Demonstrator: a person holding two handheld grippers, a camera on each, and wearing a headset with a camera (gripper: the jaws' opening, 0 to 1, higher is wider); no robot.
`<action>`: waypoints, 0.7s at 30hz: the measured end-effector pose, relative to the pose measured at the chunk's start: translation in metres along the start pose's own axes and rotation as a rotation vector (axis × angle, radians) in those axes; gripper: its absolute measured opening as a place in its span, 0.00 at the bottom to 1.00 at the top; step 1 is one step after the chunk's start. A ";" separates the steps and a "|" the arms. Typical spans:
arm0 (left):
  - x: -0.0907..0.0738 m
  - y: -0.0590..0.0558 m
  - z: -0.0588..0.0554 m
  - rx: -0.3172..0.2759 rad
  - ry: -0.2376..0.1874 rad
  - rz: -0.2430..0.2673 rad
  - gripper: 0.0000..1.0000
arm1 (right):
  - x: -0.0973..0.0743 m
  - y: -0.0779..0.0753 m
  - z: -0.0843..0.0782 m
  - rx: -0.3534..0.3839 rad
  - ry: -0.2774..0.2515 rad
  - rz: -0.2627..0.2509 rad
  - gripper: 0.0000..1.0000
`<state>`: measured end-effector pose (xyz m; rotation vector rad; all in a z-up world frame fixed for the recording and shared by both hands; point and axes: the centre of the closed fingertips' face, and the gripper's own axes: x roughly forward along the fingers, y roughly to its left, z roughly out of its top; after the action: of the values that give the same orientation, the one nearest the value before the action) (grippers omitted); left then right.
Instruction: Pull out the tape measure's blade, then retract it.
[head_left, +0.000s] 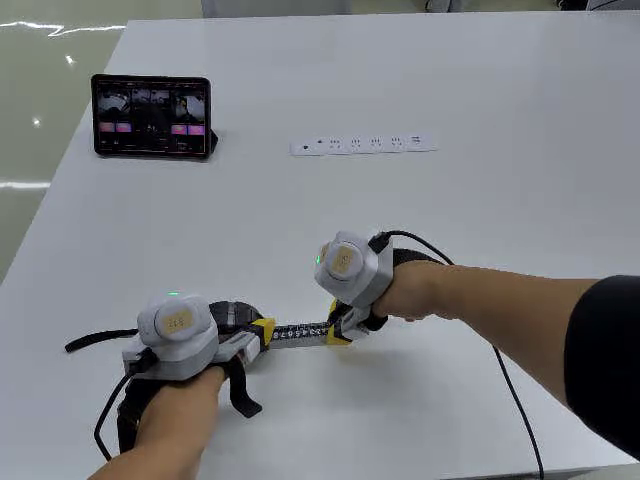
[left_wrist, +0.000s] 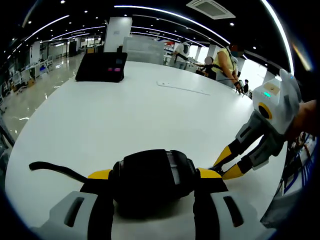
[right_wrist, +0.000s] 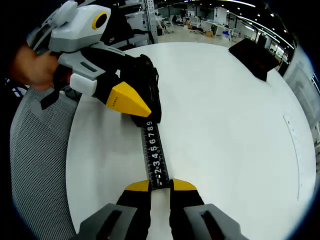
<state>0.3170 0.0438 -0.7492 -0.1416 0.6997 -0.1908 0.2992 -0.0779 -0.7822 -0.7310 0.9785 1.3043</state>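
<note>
While left claw (left_wrist: 154, 174) grips case (head_left: 232, 315) | right claw (right_wrist: 160, 186): blade (right_wrist: 152, 150) | near table (head_left: 420, 400) edge

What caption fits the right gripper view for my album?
Right gripper grips the blade, drawn out of the tape measure held by the left gripper.

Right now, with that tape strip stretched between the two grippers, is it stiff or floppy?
The blade runs straight from the case to the right gripper, so this short length is probably stiff. It looks thin; pulled longer it would likely sag. Released, it may snap back.
</note>
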 end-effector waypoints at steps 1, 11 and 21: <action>0.000 0.000 0.000 0.000 0.000 0.000 0.60 | 0.000 0.000 0.001 0.000 0.000 0.000 0.10; 0.000 0.000 0.000 -0.003 0.000 -0.002 0.60 | 0.004 0.003 0.009 -0.001 -0.007 0.006 0.09; 0.000 0.001 0.000 -0.008 -0.001 -0.004 0.60 | 0.008 0.003 0.016 -0.004 -0.013 0.007 0.09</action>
<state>0.3173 0.0448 -0.7490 -0.1511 0.6995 -0.1916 0.2985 -0.0601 -0.7824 -0.7215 0.9688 1.3163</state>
